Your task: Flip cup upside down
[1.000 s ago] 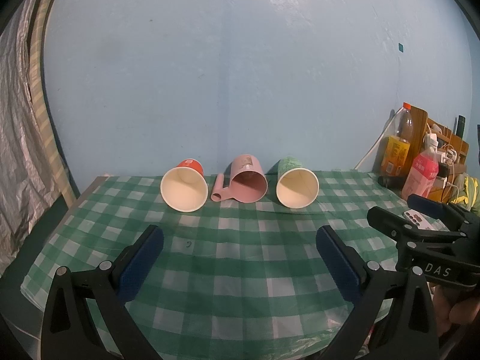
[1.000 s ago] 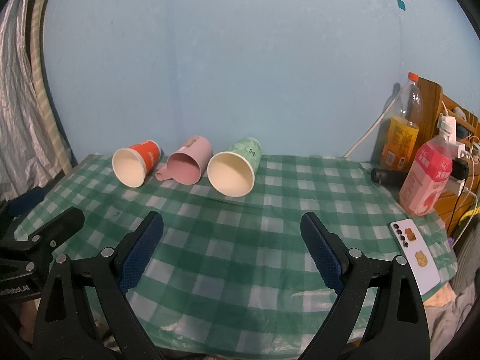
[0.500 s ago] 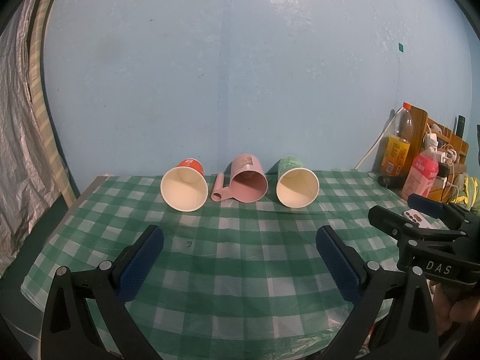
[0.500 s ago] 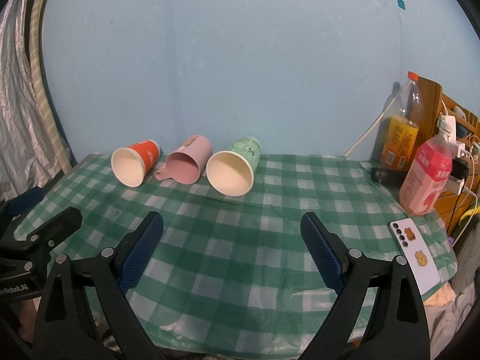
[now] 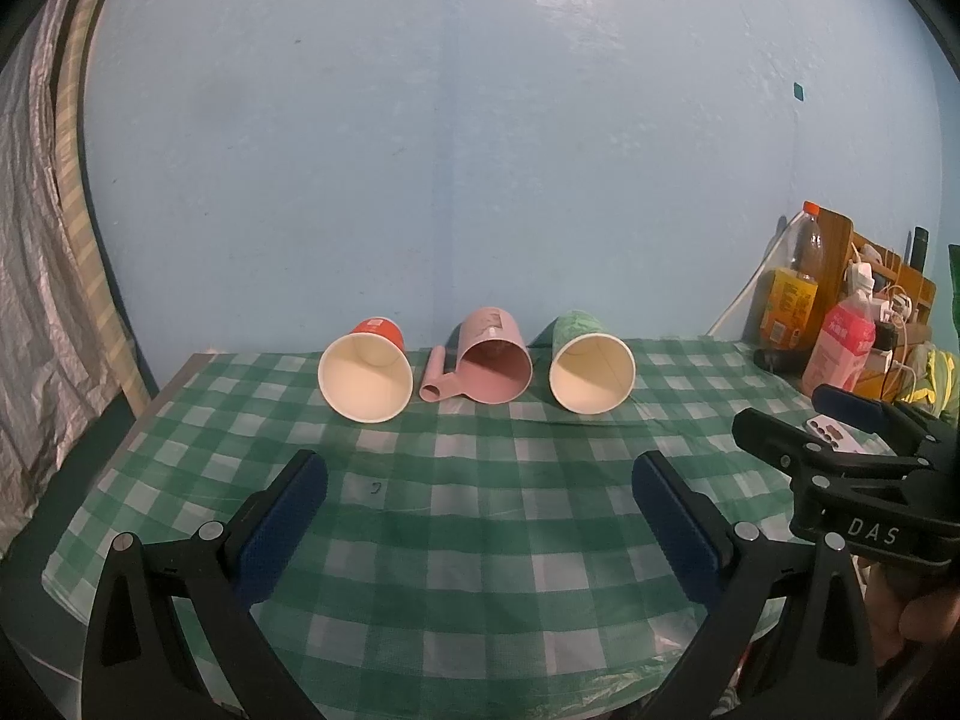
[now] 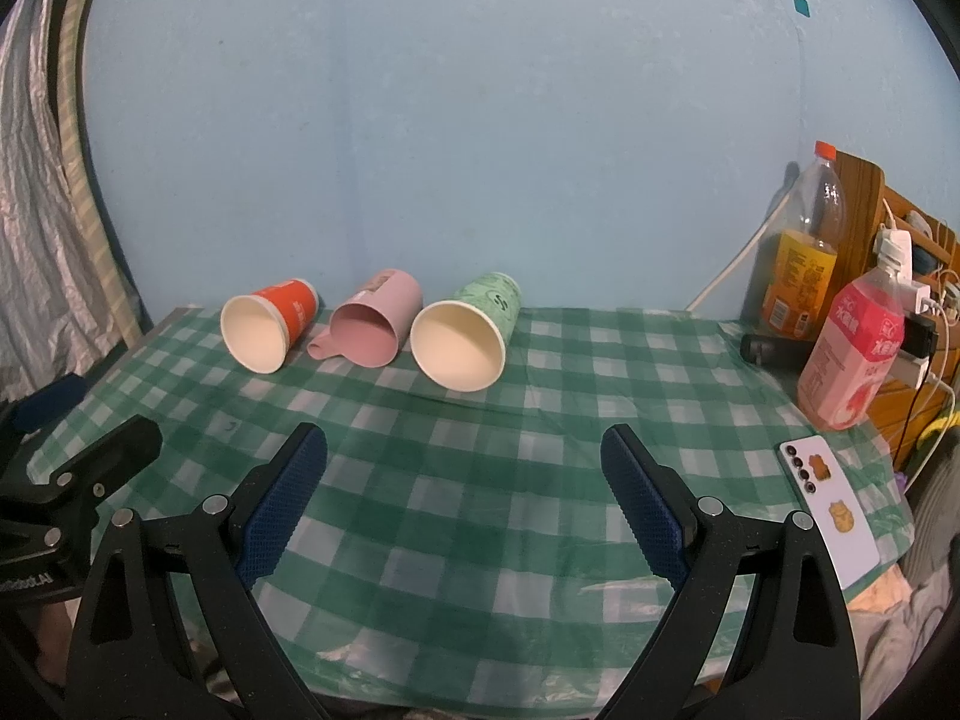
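Three cups lie on their sides in a row at the far side of the green checked table (image 5: 480,540), mouths toward me: a red paper cup (image 5: 366,369) (image 6: 267,324) on the left, a pink mug (image 5: 489,357) (image 6: 372,321) with its handle to the left in the middle, and a green paper cup (image 5: 591,363) (image 6: 465,333) on the right. My left gripper (image 5: 480,486) is open and empty over the near part of the table. My right gripper (image 6: 465,468) is open and empty, also short of the cups. Each gripper shows at the edge of the other's view.
At the right stand an orange drink bottle (image 6: 801,252), a pink bottle (image 6: 852,354), a dark tube (image 6: 774,348), and a wooden rack with cables (image 6: 900,276). A phone (image 6: 831,510) lies near the table's right front edge. A blue wall is behind; a curtain hangs left.
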Demonstrator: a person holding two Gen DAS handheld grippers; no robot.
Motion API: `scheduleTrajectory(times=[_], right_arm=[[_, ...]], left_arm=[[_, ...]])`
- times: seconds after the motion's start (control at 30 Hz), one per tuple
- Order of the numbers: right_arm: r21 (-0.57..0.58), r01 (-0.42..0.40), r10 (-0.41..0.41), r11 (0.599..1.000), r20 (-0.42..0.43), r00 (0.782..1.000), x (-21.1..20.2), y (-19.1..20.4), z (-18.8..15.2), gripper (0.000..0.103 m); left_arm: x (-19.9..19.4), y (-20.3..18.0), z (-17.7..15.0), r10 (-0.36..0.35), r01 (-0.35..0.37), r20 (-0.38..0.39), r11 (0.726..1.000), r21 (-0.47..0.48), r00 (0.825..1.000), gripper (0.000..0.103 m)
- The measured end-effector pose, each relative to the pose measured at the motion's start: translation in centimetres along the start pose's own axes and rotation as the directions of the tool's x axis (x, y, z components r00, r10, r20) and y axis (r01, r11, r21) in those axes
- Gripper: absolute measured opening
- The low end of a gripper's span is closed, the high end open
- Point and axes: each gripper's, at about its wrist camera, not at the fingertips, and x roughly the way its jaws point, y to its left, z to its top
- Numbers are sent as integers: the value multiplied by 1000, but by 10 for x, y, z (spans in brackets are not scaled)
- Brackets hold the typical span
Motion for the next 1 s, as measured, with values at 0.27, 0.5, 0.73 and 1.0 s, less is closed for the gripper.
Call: scheduleTrajectory(times=[0.27, 0.5, 0.73, 1.0], right_arm=[[10, -5, 5, 1000, -6, 1000, 3, -2, -3, 92], [56, -22, 24, 998, -36, 999, 18, -24, 3, 92], [107, -48, 57, 993, -76, 996, 34, -50, 26, 92], [163, -101, 126, 981, -153, 980, 64, -76, 63, 92]], left_arm=[[7, -2, -1, -3, 3, -25, 1000, 0, 1000, 102], [30, -8, 16, 6, -5, -103, 1000, 8, 995, 102], [60, -20, 49, -17, 22, -166, 999, 31, 986, 102], [109, -49, 86, -15, 44, -273, 994, 102, 962, 102]])
